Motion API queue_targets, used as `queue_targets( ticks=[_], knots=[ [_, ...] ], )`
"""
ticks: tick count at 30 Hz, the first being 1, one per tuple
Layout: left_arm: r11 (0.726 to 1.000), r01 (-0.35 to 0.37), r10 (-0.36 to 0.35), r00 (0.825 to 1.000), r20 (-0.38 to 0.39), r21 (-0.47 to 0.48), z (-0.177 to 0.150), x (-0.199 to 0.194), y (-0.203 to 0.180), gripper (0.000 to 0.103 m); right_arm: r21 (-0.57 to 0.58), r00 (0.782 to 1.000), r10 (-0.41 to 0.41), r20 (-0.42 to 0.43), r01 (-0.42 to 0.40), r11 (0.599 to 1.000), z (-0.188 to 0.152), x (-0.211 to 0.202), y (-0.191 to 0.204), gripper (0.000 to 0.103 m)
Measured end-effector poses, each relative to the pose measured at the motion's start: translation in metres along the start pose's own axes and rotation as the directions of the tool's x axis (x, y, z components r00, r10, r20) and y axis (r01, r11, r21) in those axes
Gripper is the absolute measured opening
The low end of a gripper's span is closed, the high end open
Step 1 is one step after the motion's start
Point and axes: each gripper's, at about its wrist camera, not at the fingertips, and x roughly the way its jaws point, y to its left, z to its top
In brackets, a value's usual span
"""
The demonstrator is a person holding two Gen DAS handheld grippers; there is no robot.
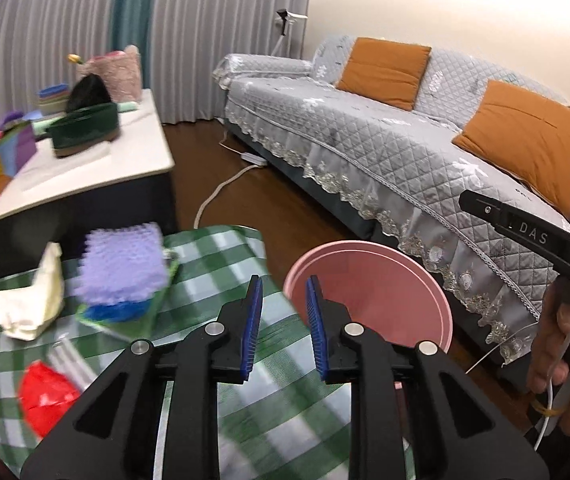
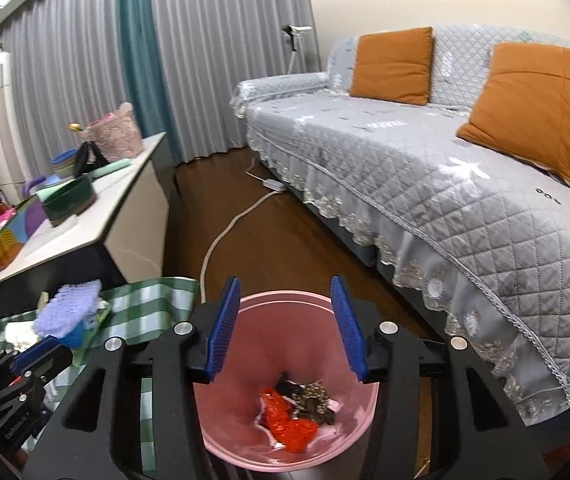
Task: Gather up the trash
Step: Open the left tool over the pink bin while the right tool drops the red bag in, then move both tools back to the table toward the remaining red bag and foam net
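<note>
A pink bin (image 1: 385, 280) stands on the floor beside the table with the green checked cloth (image 1: 213, 252). My left gripper (image 1: 285, 284) is open and empty over the cloth's edge, close to the bin's rim. Left of it on the cloth lie crumpled white paper (image 1: 29, 304), a red wrapper (image 1: 45, 396) and a purple knobbly pad (image 1: 123, 264) on something blue. My right gripper (image 2: 285, 284) hangs open and empty above the pink bin (image 2: 285, 340). Inside the bin lie a red wrapper (image 2: 289, 428) and dark scraps (image 2: 313, 400). The left gripper (image 2: 33, 356) shows at the lower left.
A grey quilted sofa (image 2: 405, 160) with orange cushions (image 2: 393, 64) runs along the right. A white sideboard (image 2: 97, 216) holding a green tray, baskets and coloured boxes stands at the left. A power cable (image 2: 225, 236) crosses the wooden floor between them. A hand (image 1: 565, 344) holds the right gripper.
</note>
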Motion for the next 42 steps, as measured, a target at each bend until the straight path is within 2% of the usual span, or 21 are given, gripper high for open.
queue_targets(
  ticks=[13,19,26,31,36,40,42],
  knots=[
    [0.992,-0.109,0.113,0.992,0.057,-0.070,-0.019,-0.084,0.049,0.023,-0.088,0.991,0.137,0.012,-0.135,0.987,-0.011,-0.035,0.054,0.046],
    [0.976,-0.178,0.188,0.979,0.080,-0.122,-0.035,-0.125,0.081,0.023,-0.080,0.970,0.243,-0.004,-0.243,0.967,-0.020,-0.048,0.068,0.041],
    [0.943,-0.256,0.278,0.957,0.081,-0.213,-0.056,-0.158,0.121,0.023,-0.096,0.935,0.343,-0.088,-0.350,0.932,-0.049,-0.045,0.098,0.041],
    [0.929,-0.278,0.303,0.951,0.069,-0.245,-0.069,-0.167,0.136,0.023,-0.134,0.906,0.395,-0.152,-0.415,0.900,-0.072,-0.044,0.129,0.041],
    [0.926,-0.285,0.308,0.949,0.061,-0.248,-0.075,-0.167,0.143,0.023,-0.120,0.871,0.421,-0.254,-0.460,0.880,-0.096,-0.030,0.154,0.041],
    [0.929,-0.285,0.303,0.952,0.044,-0.234,-0.084,-0.161,0.142,0.023,-0.070,0.840,0.418,-0.347,-0.467,0.882,-0.116,-0.008,0.162,0.041],
    [0.932,-0.284,0.299,0.954,0.034,-0.226,-0.088,-0.156,0.141,0.023,-0.027,0.813,0.427,-0.396,-0.476,0.879,-0.125,0.003,0.164,0.042]
  ],
)
